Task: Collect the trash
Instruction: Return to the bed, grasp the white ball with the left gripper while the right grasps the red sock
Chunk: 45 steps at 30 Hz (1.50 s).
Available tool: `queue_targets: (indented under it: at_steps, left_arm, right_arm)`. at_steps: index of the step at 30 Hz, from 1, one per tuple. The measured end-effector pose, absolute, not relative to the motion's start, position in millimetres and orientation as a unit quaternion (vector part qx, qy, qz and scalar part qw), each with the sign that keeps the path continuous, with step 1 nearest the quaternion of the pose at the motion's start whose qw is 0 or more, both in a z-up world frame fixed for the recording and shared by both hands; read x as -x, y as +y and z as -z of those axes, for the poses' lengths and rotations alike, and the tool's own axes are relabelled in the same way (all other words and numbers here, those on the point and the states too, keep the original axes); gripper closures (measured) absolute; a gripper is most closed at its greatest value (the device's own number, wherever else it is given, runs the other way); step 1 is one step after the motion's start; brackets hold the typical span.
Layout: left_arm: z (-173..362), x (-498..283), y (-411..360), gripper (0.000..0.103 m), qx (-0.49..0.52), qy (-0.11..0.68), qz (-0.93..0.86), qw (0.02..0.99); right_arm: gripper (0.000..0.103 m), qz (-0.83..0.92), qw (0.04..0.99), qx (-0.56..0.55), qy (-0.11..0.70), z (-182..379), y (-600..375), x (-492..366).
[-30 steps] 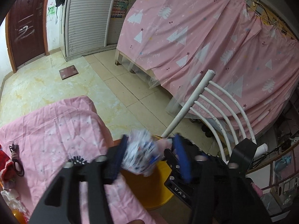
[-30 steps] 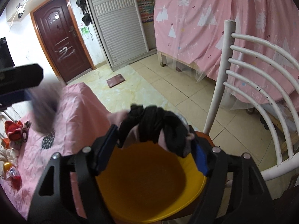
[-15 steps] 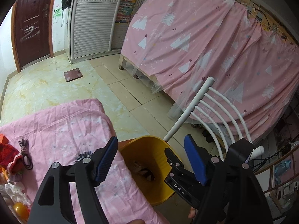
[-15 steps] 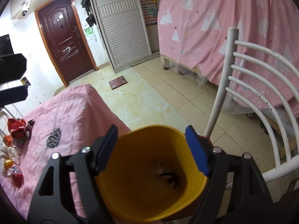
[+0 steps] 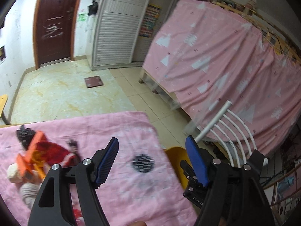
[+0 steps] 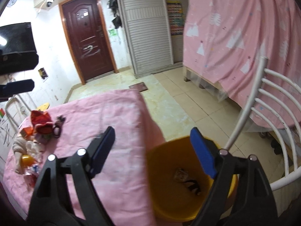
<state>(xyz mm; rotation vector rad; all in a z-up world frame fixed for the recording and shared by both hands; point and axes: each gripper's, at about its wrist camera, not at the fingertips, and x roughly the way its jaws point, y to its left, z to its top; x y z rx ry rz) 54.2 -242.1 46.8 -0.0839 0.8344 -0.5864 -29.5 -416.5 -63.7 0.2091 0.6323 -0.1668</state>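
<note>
Gaping wide, empty: left gripper (image 5: 152,162), right gripper (image 6: 154,150) above yellow bucket (image 6: 169,203)

Left tongs (image 5: 152,162): two matte black angular arms with triangular cut-outs, each tipped with a blue ribbed pad; round silver screw heads at the arm joints. A black block beside the right-hand arm bears small silver screws and pale lettering, only partly legible. A sliver of bare skin shows at the bottom edge.

Right tongs (image 6: 153,146): same build, black arms, blue pads, silver screw heads, triangular cut-outs.
</note>
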Motion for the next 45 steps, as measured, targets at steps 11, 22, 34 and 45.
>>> queue_targets:
  at_steps: [11,22,34,45]
  left_arm:
    - [-50.8,-77.6,-129.9,0.032,0.076,0.384,0.201,0.898]
    - [-33.2,-92.7,-42.7,0.032,0.109,0.388,0.145,0.903]
    - [1.0,-95.1,18.8,0.032,0.096,0.415,0.089,0.900]
    - [43.8,-101.4,38.5,0.032,0.066,0.467,0.078,0.879]
  right_arm:
    - [0.024,0.019,0.947,-0.048,0.317,46.6,-340.5,-3.1]
    - [0.024,-0.030,0.943,0.000,0.331,44.4,-267.9,-29.9]
    - [0.024,-0.082,0.937,0.019,0.339,41.9,-209.2,-50.4]
    - [0.024,-0.089,0.928,0.031,0.361,53.7,-179.2,-76.9]
